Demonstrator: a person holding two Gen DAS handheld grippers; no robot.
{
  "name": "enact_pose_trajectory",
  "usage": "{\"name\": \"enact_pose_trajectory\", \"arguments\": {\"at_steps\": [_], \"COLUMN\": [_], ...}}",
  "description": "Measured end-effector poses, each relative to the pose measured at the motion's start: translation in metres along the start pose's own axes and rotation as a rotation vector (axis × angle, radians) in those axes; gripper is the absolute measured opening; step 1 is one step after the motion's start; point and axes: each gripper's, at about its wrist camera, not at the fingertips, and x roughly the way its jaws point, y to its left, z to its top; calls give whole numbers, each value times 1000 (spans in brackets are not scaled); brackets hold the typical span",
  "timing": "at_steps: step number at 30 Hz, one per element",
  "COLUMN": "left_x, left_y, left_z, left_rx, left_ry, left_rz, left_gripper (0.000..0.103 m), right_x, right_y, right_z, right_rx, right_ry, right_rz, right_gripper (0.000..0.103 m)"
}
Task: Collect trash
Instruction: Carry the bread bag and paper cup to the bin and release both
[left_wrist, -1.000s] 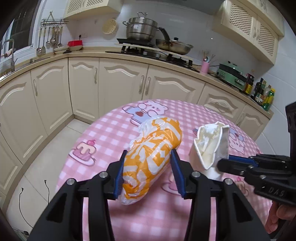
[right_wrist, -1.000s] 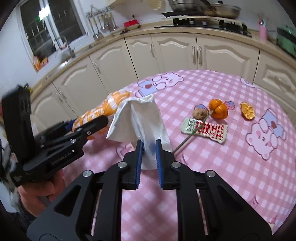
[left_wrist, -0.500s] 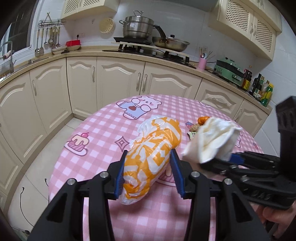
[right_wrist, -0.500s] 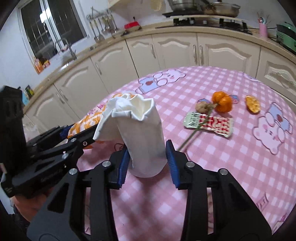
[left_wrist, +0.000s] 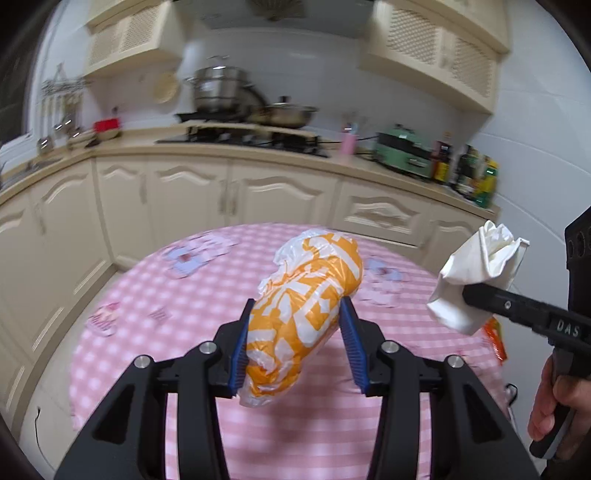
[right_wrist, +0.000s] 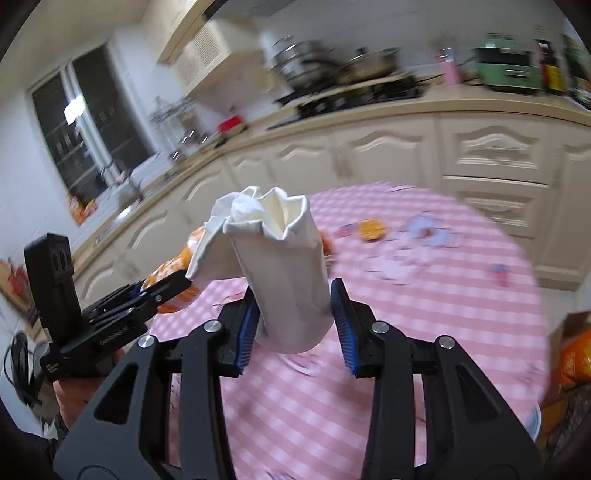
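Two hand-held grippers, each carrying one piece of trash above the pink checked table (left_wrist: 184, 306). The left gripper (left_wrist: 294, 345) pinched the orange-and-white plastic bag (left_wrist: 306, 310) about its lower half, so that the crumpled top pointed toward 12 o'clock, clear of the cloth. The right gripper (right_wrist: 294, 326) clamped a white paper cup (right_wrist: 284, 273) stuffed with tissue near its base, mouth uppermost, probably so the contents stayed inside; in the left wrist view the cup appeared at 3 o'clock, well apart from the bag. An orange peel (right_wrist: 371, 229) lay on the table at 1 o'clock in the right wrist view, not yet collected.
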Motion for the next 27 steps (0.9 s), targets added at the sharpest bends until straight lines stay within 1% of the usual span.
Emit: {"name": "enact_pose_trajectory", "arguments": {"at_steps": [6,8,9,16,21,27], "left_x": [5,7,9,15,32,67], "left_y": [-84,-105,-121,-195,-247,-301], "left_z": [-2,-6,-9,-32,-55,-85], "left_rx": [94,118,134,191,260,315], "left_ry": [7,12,19,62,123,231], "left_rz": [-120,-152,-177,-308,-380,-437], "left_gripper": [43,43,43,43,43,43], "right_x": [-80,-102,-116,-189,-212,-209], "right_y": [-71,-91,-104,-169,-211,-266], "right_z": [-15,-21,-27,-70,-106,-148], "right_rx": [119,149,175,310,404,537], "right_ry": [-95,-119,-134,-196,-188,-132], "right_rz": [-115,-151,-171,-293,-367,-418], "right_gripper": [38,38,38,38,38,38]}}
